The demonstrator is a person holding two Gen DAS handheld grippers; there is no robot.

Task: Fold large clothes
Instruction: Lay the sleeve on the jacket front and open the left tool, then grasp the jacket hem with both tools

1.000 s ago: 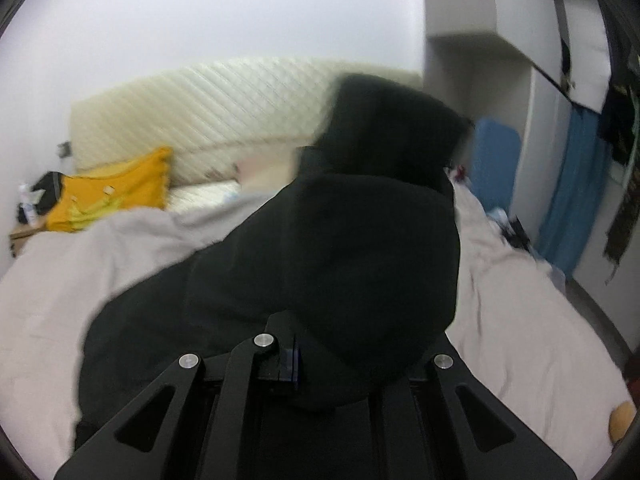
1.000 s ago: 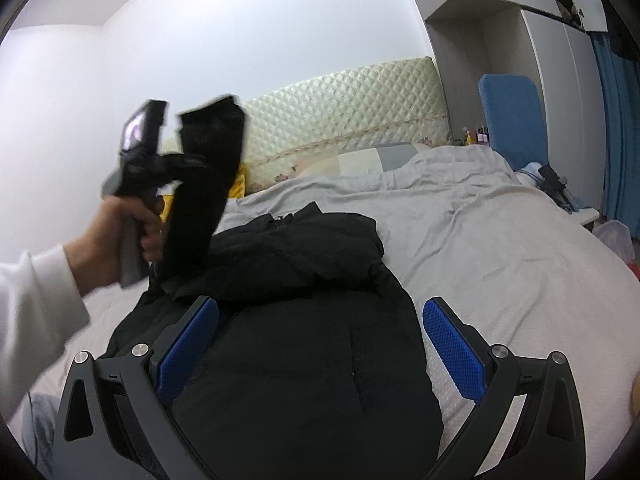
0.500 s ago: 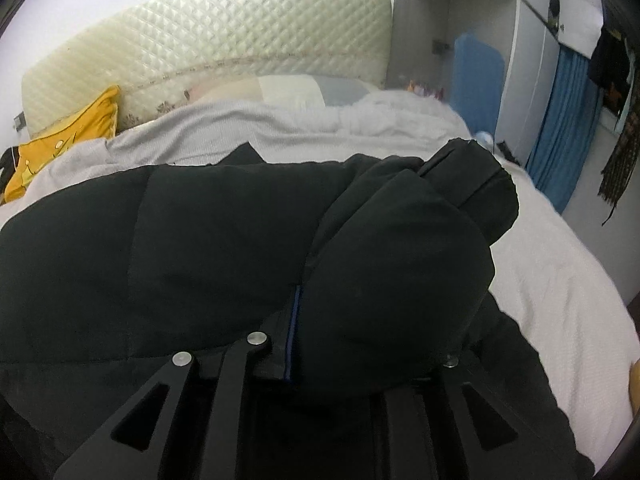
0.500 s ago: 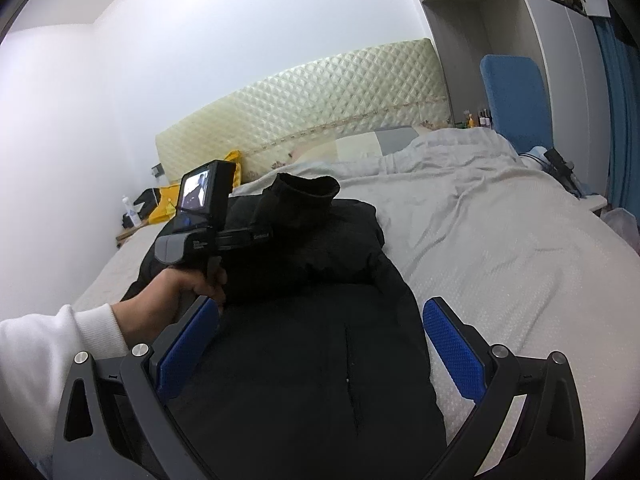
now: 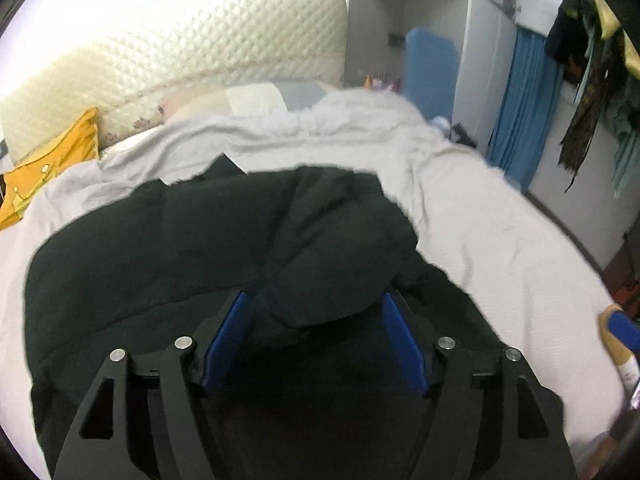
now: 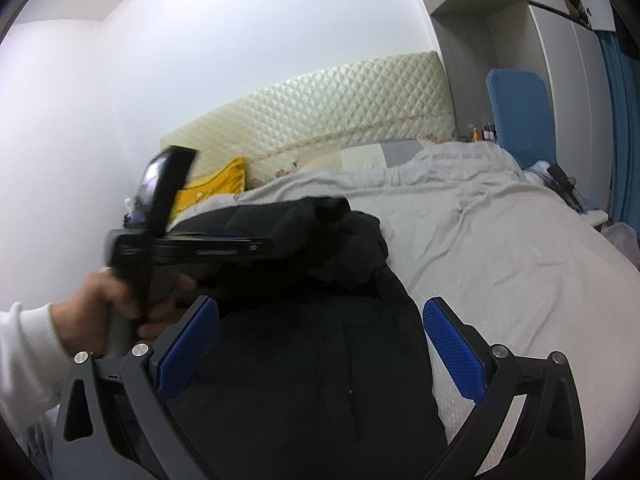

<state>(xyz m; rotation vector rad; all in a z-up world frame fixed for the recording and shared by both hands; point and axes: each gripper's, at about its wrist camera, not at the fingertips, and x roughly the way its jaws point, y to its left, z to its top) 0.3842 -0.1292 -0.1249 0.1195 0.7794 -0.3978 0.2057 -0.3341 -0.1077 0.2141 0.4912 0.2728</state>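
A large black padded jacket (image 5: pixel 168 248) lies spread on the bed. One sleeve (image 5: pixel 332 264) is folded across its body. My left gripper (image 5: pixel 316 332) is open, its blue pads on either side of the sleeve end, which rests loose between them. In the right wrist view the jacket (image 6: pixel 312 360) fills the lower middle, and the left gripper (image 6: pixel 256 246) hovers over the folded sleeve (image 6: pixel 316 216), held by a hand. My right gripper (image 6: pixel 320 344) is open and empty just above the jacket's lower body.
The bed has a light grey cover (image 5: pixel 480 208) and a quilted cream headboard (image 5: pixel 200 60). A yellow pillow (image 5: pixel 52 160) lies at the far left. A blue chair (image 6: pixel 520 112), wardrobe and blue curtain (image 5: pixel 524 108) stand to the right of the bed.
My left gripper brought the sleeve down across the jacket and has opened, letting the sleeve go. My right gripper has stayed open over the jacket.
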